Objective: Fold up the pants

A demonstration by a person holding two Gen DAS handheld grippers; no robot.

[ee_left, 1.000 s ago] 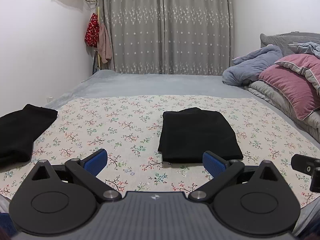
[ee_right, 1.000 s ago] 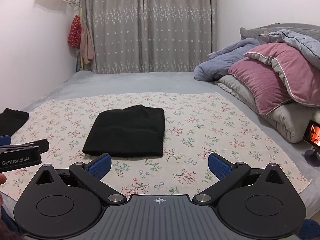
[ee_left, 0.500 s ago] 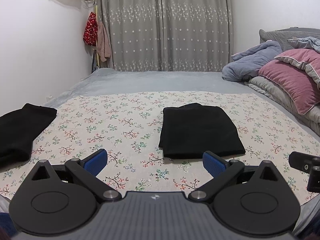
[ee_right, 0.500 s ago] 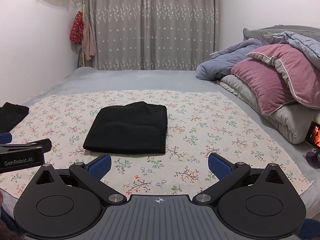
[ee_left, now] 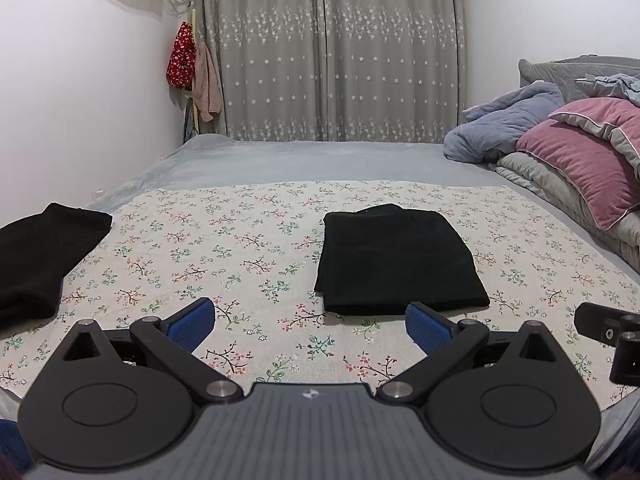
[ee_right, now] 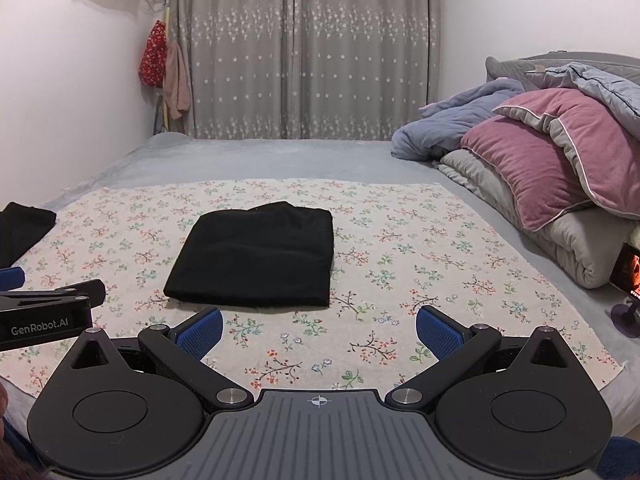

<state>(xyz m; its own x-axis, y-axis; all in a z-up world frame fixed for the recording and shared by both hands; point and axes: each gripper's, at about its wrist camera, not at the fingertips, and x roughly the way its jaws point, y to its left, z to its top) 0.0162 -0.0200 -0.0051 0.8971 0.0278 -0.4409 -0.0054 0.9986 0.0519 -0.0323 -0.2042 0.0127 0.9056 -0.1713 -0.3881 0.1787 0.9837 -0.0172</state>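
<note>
Black pants lie folded into a neat rectangle on the floral cloth on the bed; they also show in the right wrist view. My left gripper is open and empty, held just short of the pants' near edge. My right gripper is open and empty, near the cloth's front, right of the pants' near edge. Each gripper shows at the edge of the other's view.
A second folded black garment lies at the cloth's left edge. Pillows and blankets are piled on the right. A small lit screen on a stand sits at the bed's right edge. Curtains hang behind.
Both grippers have drawn back and tilted slightly, so the folded pants sit a little farther off. The pants have not moved.
</note>
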